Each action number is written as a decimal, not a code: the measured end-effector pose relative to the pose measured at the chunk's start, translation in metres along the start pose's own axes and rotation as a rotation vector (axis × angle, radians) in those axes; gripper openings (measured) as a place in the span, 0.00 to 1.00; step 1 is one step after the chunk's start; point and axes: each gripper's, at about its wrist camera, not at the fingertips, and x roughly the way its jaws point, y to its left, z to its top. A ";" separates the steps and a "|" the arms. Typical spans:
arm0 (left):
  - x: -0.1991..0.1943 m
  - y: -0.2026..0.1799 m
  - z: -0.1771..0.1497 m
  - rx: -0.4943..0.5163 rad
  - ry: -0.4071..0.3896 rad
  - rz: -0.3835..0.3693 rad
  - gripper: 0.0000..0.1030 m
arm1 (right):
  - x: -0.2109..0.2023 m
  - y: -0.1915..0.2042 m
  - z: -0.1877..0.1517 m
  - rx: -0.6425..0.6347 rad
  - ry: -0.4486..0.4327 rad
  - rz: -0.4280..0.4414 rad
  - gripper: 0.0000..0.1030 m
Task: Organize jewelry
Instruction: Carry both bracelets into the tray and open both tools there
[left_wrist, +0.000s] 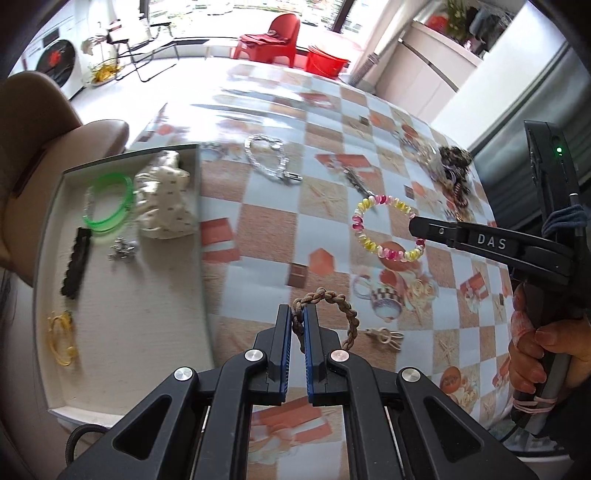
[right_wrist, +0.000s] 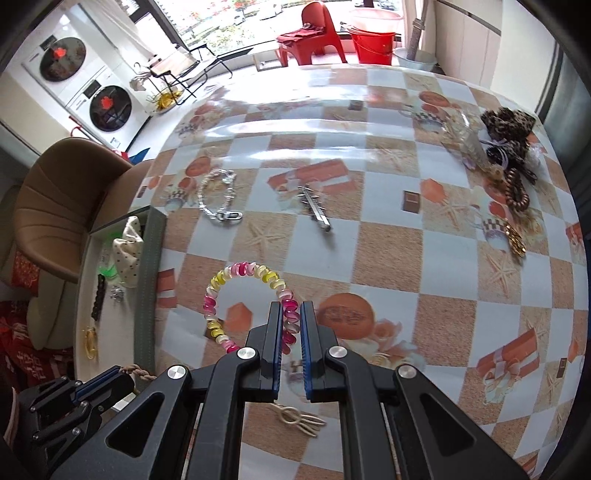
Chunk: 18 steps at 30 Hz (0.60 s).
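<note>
The left claw (left_wrist: 298, 326) is pinching a braided brown cord bracelet (left_wrist: 341, 306), its plaited loop arching to the right of the blue-lined fingers above the checkered surface (left_wrist: 258, 229). The right claw (right_wrist: 291, 325) is pinching a coiled bracelet of pink, yellow and white glossy rings (right_wrist: 229, 291), whose loop is curving up and left from the fingers; part of it is lying hidden behind the claw.

At the left a shallow white tray (left_wrist: 122, 325) is holding a green bangle (left_wrist: 109, 203), a dotted cream bow (left_wrist: 164, 201), a dark hair clip (left_wrist: 75, 262), a small silver piece (left_wrist: 123, 251) and a thin gold ring-shaped item (left_wrist: 62, 343), all blurred. On the surface a silver chain bracelet (right_wrist: 218, 199) and a toothed metal clip (right_wrist: 316, 210) are lying apart. A leopard-print heap (right_wrist: 508, 127) at the far right is tangling with other pieces too jumbled to tell apart. A pale knotted ornament (right_wrist: 299, 417) is showing partly below the right claw.
</note>
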 end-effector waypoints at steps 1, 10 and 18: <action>-0.002 0.005 0.000 -0.007 -0.005 0.004 0.09 | 0.000 0.007 0.001 -0.010 -0.001 0.008 0.09; -0.024 0.049 -0.007 -0.087 -0.044 0.046 0.09 | 0.004 0.066 0.009 -0.107 0.002 0.066 0.09; -0.039 0.086 -0.017 -0.155 -0.069 0.086 0.09 | 0.013 0.110 0.009 -0.176 0.021 0.106 0.09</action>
